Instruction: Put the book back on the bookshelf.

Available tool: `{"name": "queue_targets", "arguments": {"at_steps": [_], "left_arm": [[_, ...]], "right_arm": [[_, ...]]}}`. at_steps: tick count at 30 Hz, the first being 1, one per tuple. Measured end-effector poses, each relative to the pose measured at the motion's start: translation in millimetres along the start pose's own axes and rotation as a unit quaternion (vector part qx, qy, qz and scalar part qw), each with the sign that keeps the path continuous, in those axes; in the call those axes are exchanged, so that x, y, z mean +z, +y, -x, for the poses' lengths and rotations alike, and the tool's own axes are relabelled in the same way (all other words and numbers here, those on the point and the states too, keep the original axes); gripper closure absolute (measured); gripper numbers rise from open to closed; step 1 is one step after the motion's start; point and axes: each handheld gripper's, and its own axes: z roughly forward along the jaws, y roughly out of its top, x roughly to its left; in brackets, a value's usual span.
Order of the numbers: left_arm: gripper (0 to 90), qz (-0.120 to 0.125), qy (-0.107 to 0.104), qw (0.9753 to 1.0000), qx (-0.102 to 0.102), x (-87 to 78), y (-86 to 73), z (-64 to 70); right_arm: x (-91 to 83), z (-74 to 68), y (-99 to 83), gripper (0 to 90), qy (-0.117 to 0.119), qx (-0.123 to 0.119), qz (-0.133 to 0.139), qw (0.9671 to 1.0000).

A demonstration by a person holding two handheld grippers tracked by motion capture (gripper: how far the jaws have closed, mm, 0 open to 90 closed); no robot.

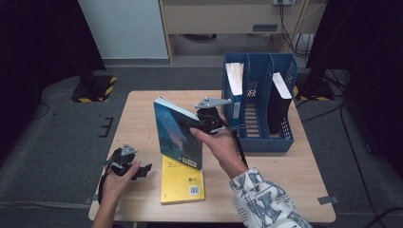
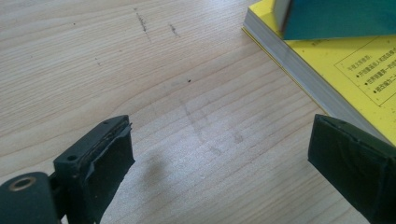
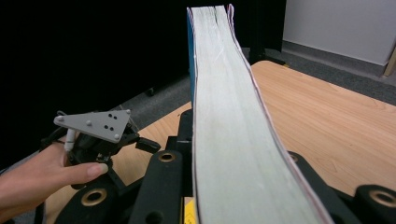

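Note:
A teal book [image 1: 177, 135] is held upright above the table, and my right gripper [image 1: 190, 125] is shut on its right edge. In the right gripper view its pale page edge [image 3: 224, 116] runs straight up between the jaws. Its lower corner [image 2: 334, 18] hangs over a yellow book [image 1: 183, 183] that lies flat near the table's front edge. My left gripper [image 1: 142, 170] rests low at the front left of the table, open, with bare wood between its pads [image 2: 105, 156]. The yellow book's page edge [image 2: 299, 70] lies just right of it.
A blue file rack [image 1: 260, 102] stands at the table's back right. It holds a white-paged book [image 1: 234, 78] in its left slot and a black one [image 1: 280, 102] in its right slot. The wooden table [image 1: 138, 114] has bare wood at left and front right.

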Motion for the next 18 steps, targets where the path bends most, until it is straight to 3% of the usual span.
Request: {"name": "queue_targets", "arguments": {"at_steps": [18], "left_arm": [[6.2,-0.019,0.014,0.9997,-0.004,3.6,-3.3,-3.5]], "right_arm": [[-51.6,10.0,-8.1,73.6,-0.001,0.024,0.017,0.9996]]}}
